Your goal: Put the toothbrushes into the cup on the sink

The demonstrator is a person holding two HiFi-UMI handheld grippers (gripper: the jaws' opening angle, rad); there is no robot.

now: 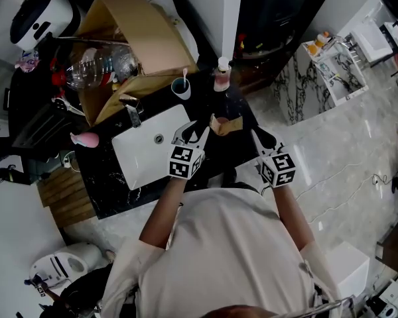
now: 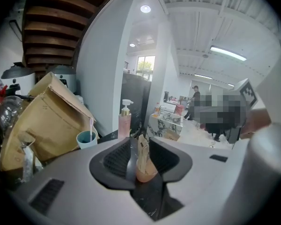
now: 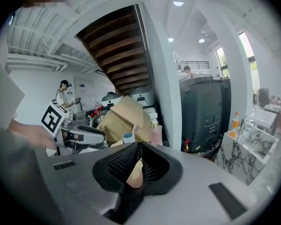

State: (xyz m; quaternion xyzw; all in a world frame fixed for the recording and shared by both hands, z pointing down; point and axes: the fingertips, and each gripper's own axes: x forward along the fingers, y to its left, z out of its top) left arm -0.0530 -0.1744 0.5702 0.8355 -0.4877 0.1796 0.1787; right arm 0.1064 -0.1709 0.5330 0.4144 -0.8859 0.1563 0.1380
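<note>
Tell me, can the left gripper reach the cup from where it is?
Probably yes. The cup stands on the counter just beyond the left gripper, and nothing seems to stand between them.

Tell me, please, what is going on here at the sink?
A person holds a pair of tongs in each hand over a small brown packet on the counter beside the white sink. The left tongs stand open with the packet between them. The right tongs are shut at its other side; whether they pinch it is unclear. One toothbrush already stands in the cup behind the sink, near a pink pump bottle.
</note>
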